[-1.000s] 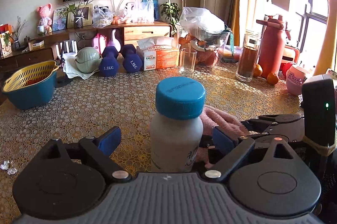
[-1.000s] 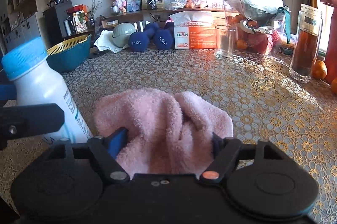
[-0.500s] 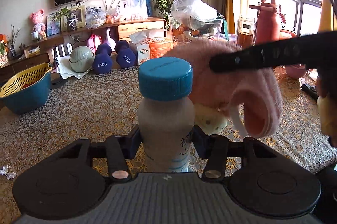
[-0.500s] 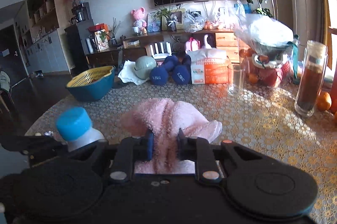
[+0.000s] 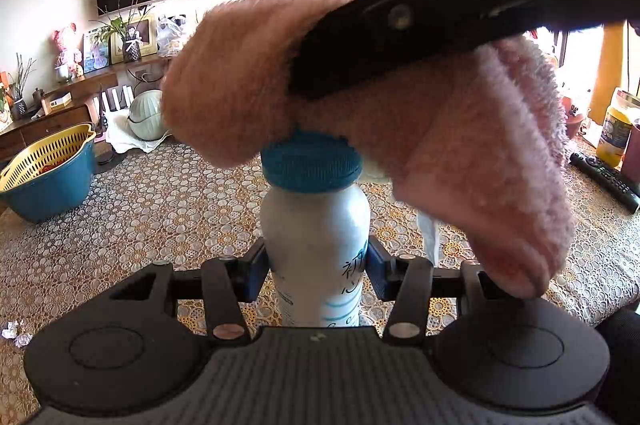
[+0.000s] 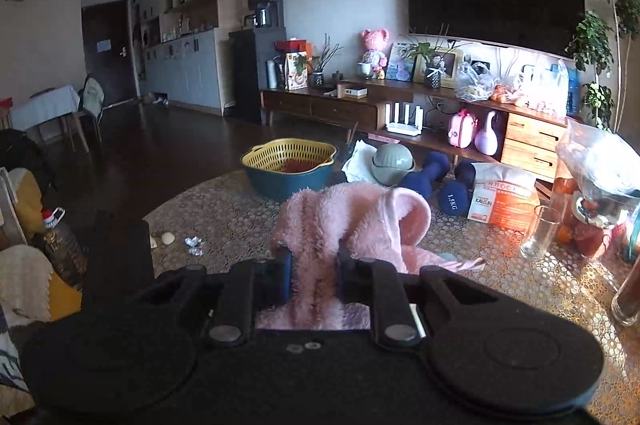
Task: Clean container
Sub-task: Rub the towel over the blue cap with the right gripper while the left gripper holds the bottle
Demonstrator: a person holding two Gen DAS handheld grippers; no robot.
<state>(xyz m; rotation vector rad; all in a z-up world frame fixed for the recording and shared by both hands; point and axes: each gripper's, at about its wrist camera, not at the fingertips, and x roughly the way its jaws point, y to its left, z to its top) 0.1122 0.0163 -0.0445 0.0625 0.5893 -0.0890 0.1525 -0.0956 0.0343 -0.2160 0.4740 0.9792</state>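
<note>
A white plastic bottle [image 5: 316,249] with a blue screw cap [image 5: 311,161] stands upright between the pads of my left gripper [image 5: 316,267], which is shut on its body. A fluffy pink cloth [image 5: 400,129] rests on top of the cap and droops down to the right of the bottle. My right gripper [image 6: 314,275] is shut on that pink cloth [image 6: 344,221]; one of its black fingers [image 5: 400,37] crosses the top of the left wrist view. The bottle is hidden under the cloth in the right wrist view.
The table wears a gold lace cover [image 5: 160,201]. On it are a blue and yellow basket [image 6: 290,167], blue dumbbells [image 6: 448,185], a tissue box [image 6: 504,201], an empty glass [image 6: 540,233], a remote [image 5: 604,177] and foil scraps [image 6: 194,245].
The right gripper shut on the pink cloth, lifted it off the table and brought it over the bottle's cap. The left gripper shut on the bottle and raised it.
</note>
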